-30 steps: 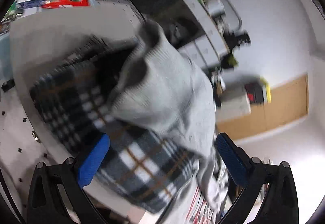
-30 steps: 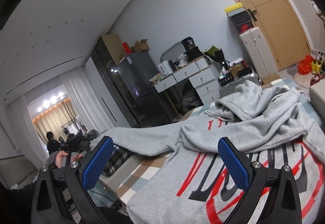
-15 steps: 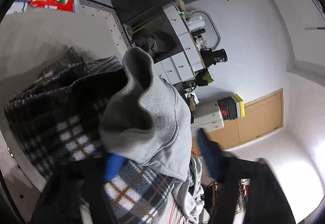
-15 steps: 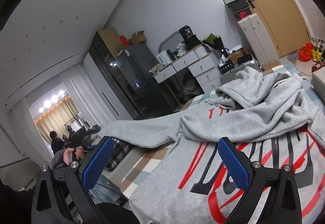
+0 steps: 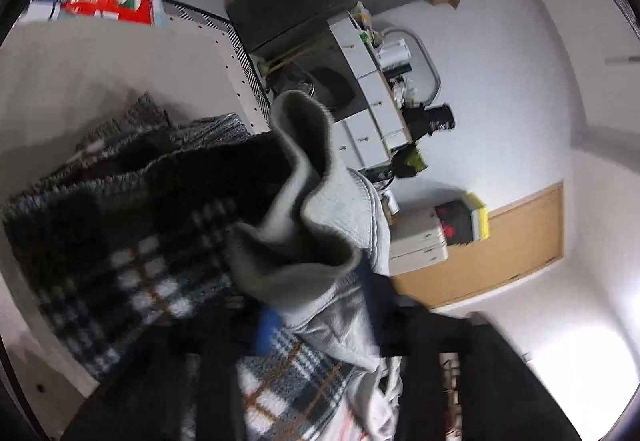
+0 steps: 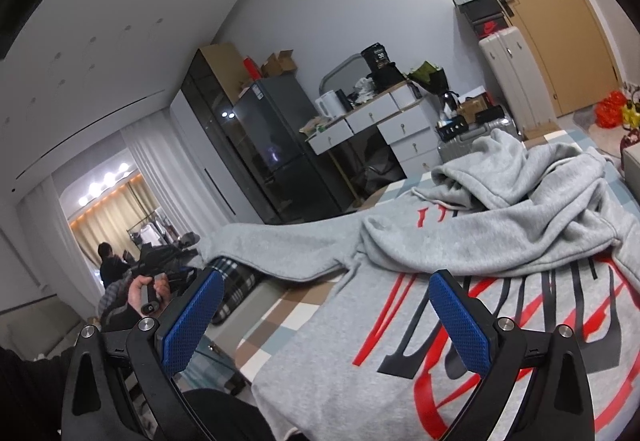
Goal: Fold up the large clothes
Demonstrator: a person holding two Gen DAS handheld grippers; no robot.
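A grey hoodie [image 6: 480, 281] with red and black print lies spread on a checked bed cover; its hood is bunched at the far end and one sleeve [image 6: 280, 245] stretches left. In the left wrist view my left gripper [image 5: 316, 317] is shut on that sleeve's ribbed cuff [image 5: 296, 225], which stands up between the blurred blue pads. My right gripper [image 6: 324, 325] is open and empty, hovering above the hoodie's near hem.
A plaid blanket [image 5: 132, 249] lies under the cuff, also seen at the bed's left edge [image 6: 236, 281]. Behind stand a dark fridge [image 6: 276, 157], a white desk with drawers [image 6: 380, 125], suitcases [image 6: 508, 69] and a wooden door [image 6: 560, 21].
My left gripper has closed from wide open onto the sleeve cuff and shifted with it. My right gripper has stayed open, drifting slightly over the hoodie.
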